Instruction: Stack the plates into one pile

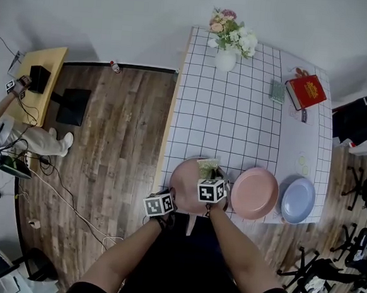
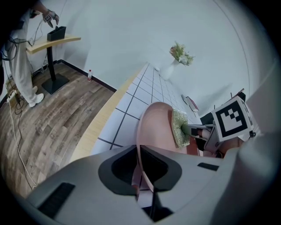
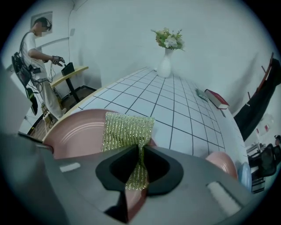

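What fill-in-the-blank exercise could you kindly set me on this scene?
The held plate, gripped at its rim by the left gripper, is ____.
The glittery cloth lying against it is pinched by the ____ gripper.
In the head view, the far-right plate, beside the second pink plate, is ____.
The white vase holds ____.
Missing words: pink; right; blue; flowers.

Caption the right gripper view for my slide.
Right gripper pinching a glittery green cloth against a pink plate, gridded white table beyond.
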`<state>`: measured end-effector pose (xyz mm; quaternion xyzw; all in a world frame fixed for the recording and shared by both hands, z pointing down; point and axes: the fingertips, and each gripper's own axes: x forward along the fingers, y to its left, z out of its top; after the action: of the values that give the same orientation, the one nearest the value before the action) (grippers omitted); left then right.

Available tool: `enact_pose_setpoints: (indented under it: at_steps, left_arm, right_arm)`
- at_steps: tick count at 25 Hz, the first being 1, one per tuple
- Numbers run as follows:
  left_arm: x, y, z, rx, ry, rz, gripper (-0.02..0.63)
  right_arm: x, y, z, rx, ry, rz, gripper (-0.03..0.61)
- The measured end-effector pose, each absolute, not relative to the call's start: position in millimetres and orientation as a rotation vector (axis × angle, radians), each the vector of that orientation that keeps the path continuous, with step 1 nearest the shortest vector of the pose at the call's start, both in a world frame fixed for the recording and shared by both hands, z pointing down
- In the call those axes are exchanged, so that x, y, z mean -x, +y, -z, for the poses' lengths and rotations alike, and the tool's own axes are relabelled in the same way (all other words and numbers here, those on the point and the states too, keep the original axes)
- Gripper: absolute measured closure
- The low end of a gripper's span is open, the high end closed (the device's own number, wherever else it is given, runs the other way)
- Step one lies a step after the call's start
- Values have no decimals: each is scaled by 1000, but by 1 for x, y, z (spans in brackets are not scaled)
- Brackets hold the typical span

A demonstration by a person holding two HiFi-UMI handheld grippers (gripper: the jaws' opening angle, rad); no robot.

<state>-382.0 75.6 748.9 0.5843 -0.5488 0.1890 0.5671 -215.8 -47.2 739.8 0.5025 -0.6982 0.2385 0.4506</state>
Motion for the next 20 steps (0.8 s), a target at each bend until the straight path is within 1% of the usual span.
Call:
enact_pose_setpoints:
  at_steps: [9,20]
  left_arm:
    - [382,75,-749,-1371,-1299,-454,595]
    - [381,74,-748,-1400,-1282,-491,595]
  right_arm:
    - [186,-23,-740,-1269,-1650,-586,522]
    - [184,-23,-741,-1267,-1657,-606,523]
